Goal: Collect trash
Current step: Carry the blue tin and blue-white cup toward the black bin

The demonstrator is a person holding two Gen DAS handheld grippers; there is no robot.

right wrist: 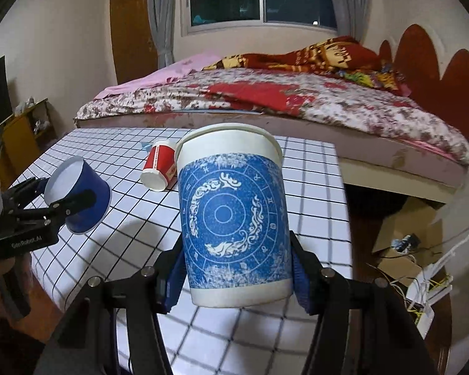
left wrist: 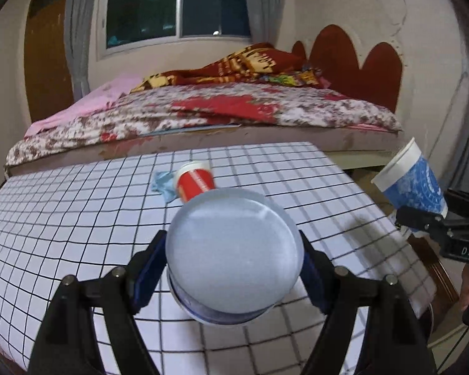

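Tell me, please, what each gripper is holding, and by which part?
Left gripper: dark blue paper cup, clamped across its side wall. Right gripper: tall blue-and-white patterned paper cup, clamped low on its sides.

Left gripper (left wrist: 234, 265) is clamping a dark blue cup (right wrist: 78, 195), mouth tilted toward its own camera. Right gripper (right wrist: 234, 265) is gripping a patterned blue-and-white cup (right wrist: 231, 215) low on its sides, upright, slightly tilted.
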